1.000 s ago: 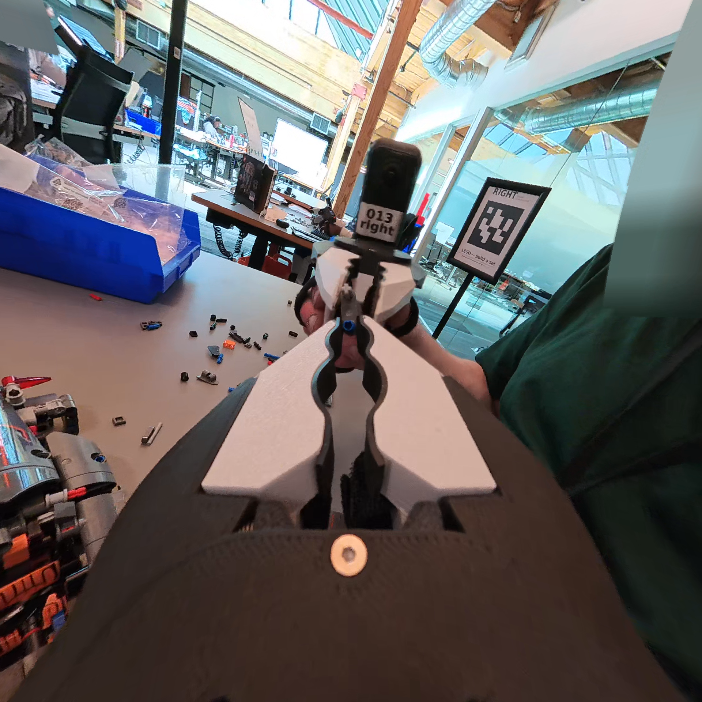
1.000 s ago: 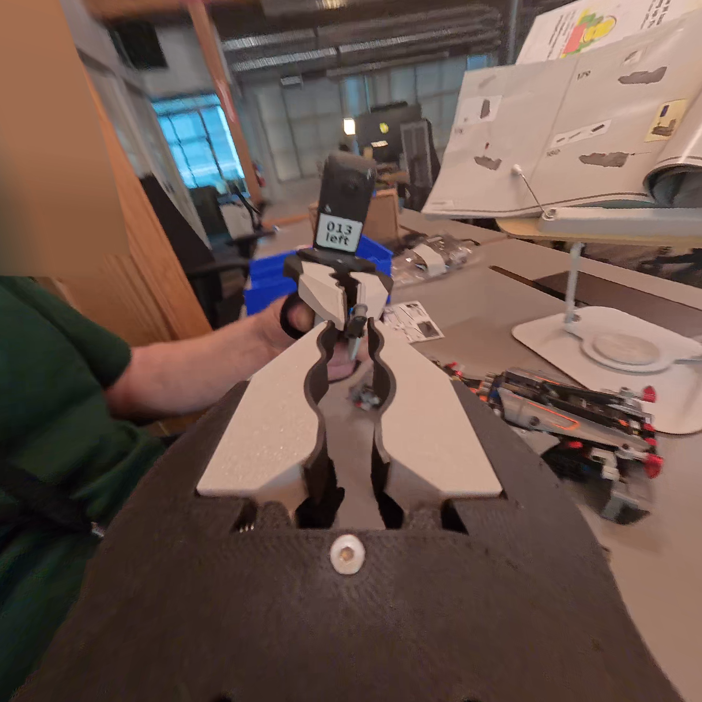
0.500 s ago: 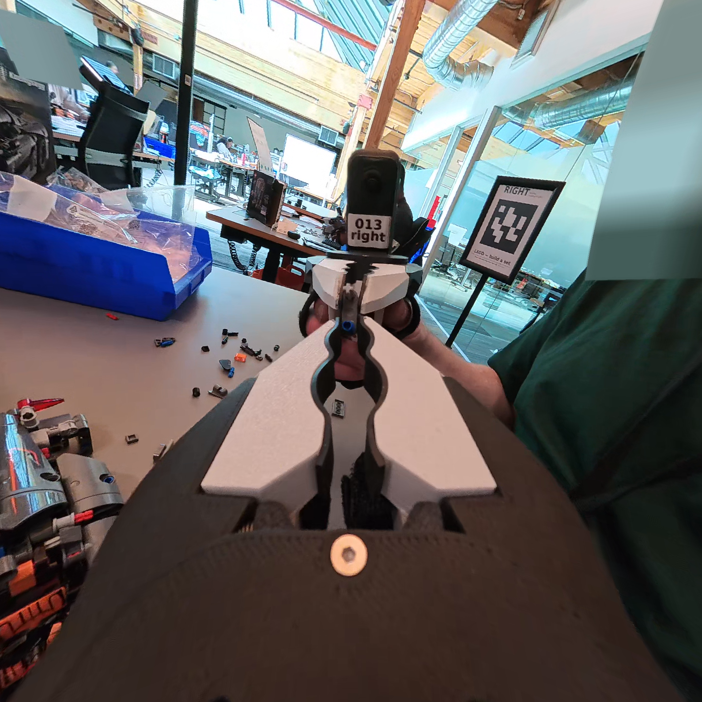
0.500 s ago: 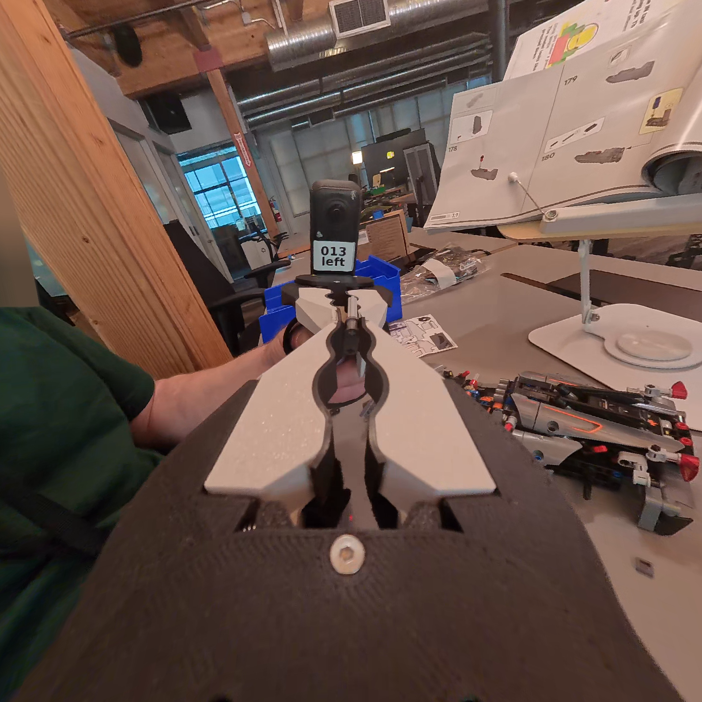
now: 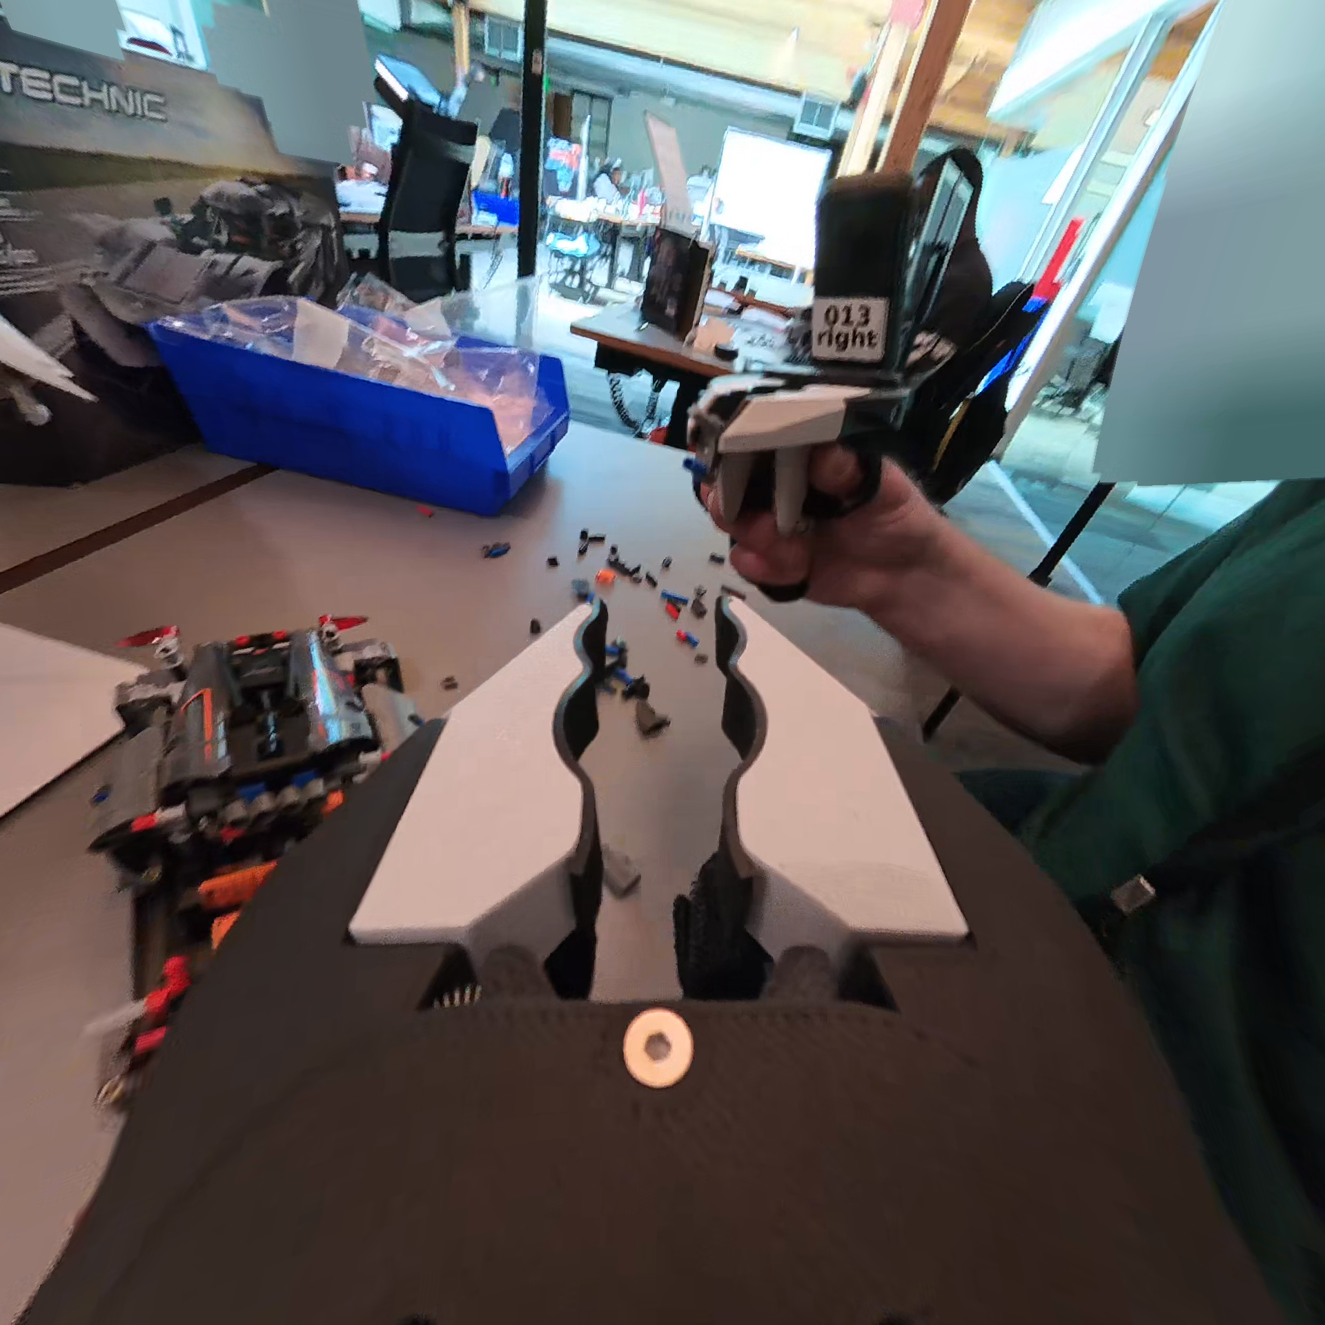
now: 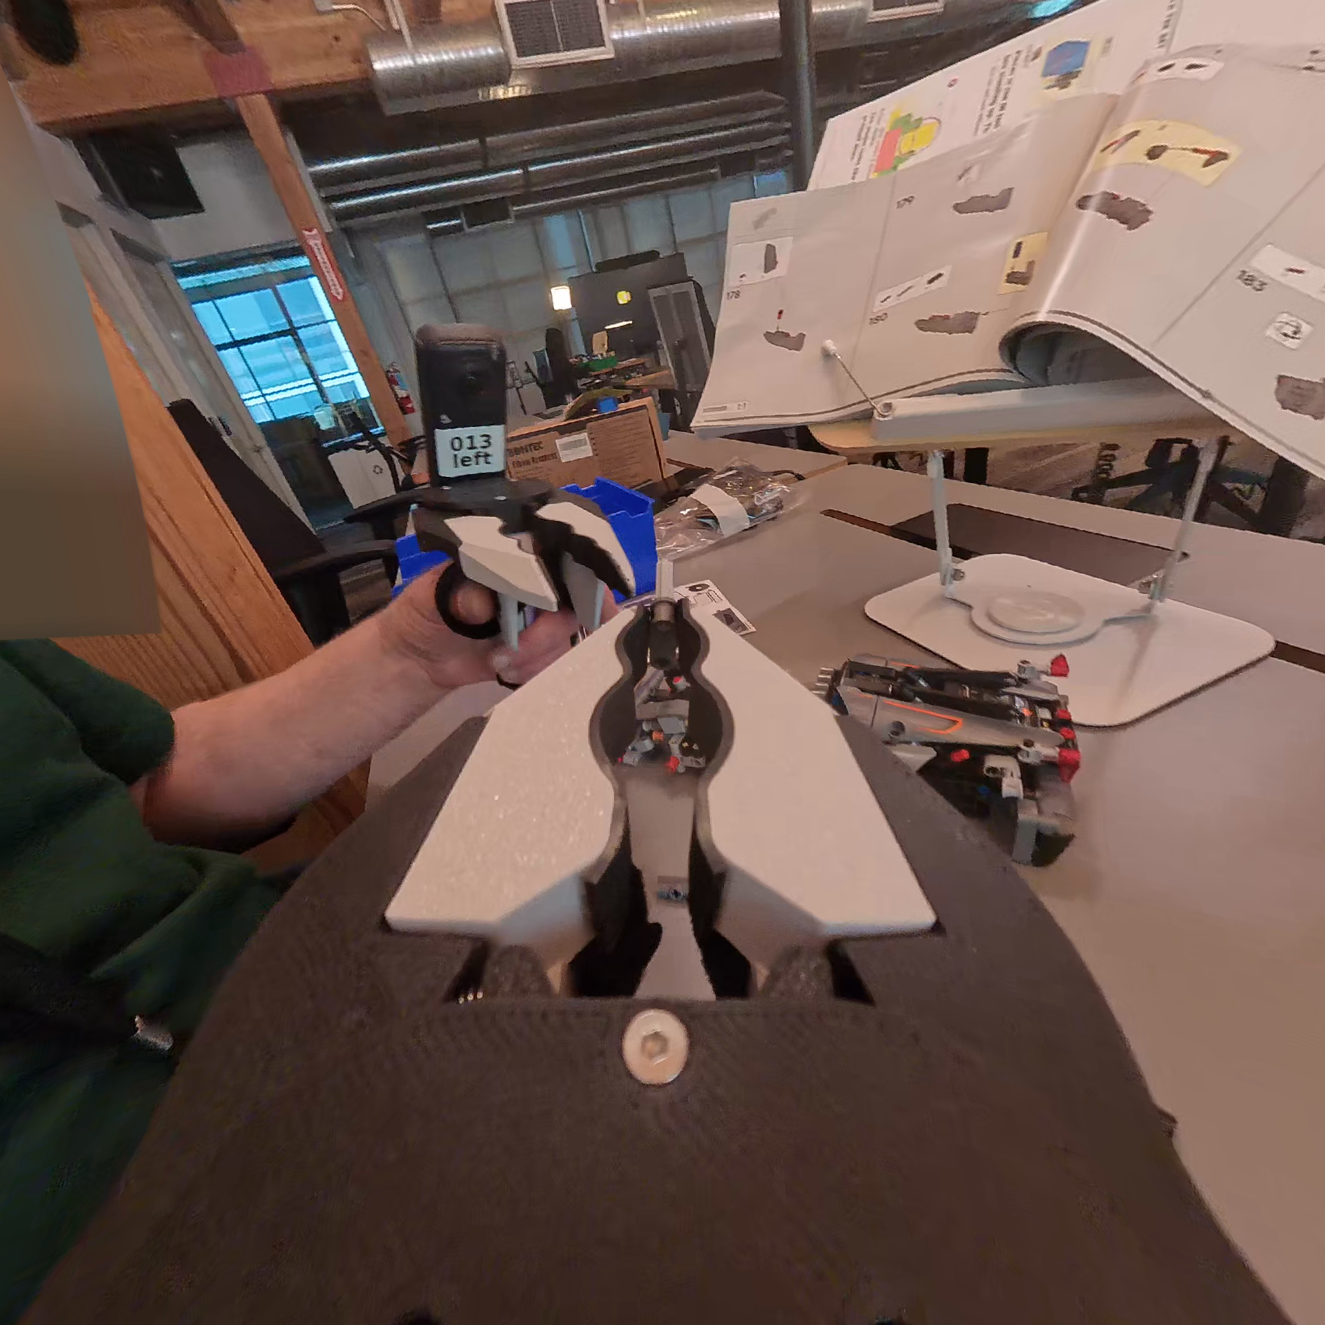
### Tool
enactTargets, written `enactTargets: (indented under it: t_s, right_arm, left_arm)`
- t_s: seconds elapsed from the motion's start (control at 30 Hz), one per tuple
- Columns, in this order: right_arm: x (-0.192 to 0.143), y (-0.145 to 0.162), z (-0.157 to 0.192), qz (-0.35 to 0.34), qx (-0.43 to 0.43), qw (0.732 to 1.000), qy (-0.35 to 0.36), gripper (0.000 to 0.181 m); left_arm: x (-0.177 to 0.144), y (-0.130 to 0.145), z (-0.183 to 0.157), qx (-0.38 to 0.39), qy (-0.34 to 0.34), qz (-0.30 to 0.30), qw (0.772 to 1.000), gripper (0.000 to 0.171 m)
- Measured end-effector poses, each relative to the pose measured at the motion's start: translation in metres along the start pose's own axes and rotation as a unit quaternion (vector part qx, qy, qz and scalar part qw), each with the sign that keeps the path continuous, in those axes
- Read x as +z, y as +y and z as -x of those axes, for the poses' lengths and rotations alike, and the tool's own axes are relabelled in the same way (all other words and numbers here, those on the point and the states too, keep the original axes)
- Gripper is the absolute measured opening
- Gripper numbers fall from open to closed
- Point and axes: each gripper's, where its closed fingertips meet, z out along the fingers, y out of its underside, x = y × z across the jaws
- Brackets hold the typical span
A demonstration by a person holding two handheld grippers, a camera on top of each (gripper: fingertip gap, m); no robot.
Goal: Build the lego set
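Right wrist view: right gripper (image 6: pixel 661 618) clenched on a small pin (image 6: pixel 661 631), seemingly black; left gripper (image 5: pixel 656 620) released, lower centre.

Half-built dark grey lego car (image 5: pixel 251 738) with orange and red bits sits on the table, loose small pieces (image 5: pixel 645 602) scattered nearby.
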Motion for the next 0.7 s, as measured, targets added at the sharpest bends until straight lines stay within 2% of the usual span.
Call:
enactTargets:
  t_s: [0.2,0.37,0.6,0.7]
  right_arm:
    - [-0.012,0.025,-0.004,0.024,0.008,0.999,0.019,0.005]
    - [-0.016,0.037,-0.002,0.045,-0.005,0.998,0.034,0.005]
    - [-0.021,0.044,0.002,0.055,-0.008,0.998,0.036,0.005]
    - [-0.022,0.047,0.006,0.057,-0.006,0.998,0.03,0.005]
  left_arm:
    - [-0.01,0.047,-0.019,0.049,-0.028,0.121,0.991,0.034]
    - [-0.005,0.095,-0.026,0.092,-0.045,0.241,0.965,0.036]
    - [0.023,0.14,-0.039,0.137,-0.021,0.303,0.943,0.037]
    - [0.032,0.158,-0.041,0.139,-0.009,0.324,0.936,0.043]
